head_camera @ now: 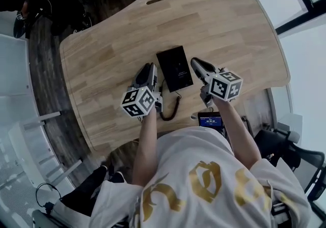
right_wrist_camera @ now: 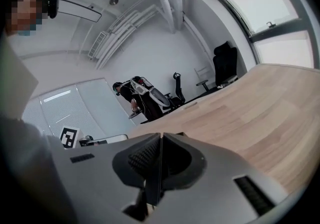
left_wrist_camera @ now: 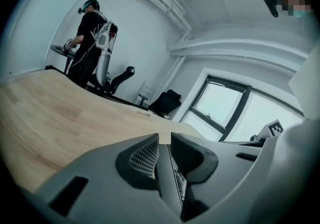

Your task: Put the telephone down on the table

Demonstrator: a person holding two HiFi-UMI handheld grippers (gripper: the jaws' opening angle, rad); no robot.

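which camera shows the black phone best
The head view: the whole black flat telephone and its coiled cord show from above. Each gripper view shows only a thin dark edge of it, clamped between the jaws.

The middle of the light wooden table [head_camera: 102, 59] is taken up by the flat black telephone [head_camera: 174, 68], which is clamped on its left side by the left gripper [head_camera: 151, 67] and on its right side by the right gripper [head_camera: 196, 62]. The near edge is crowded by the black coiled cord [head_camera: 173, 111] and a small dark device with a lit blue screen [head_camera: 210, 119]. Wide bare board is left on the far side and on both flanks, broken only by a narrow slot [head_camera: 156, 0] near the far rim.
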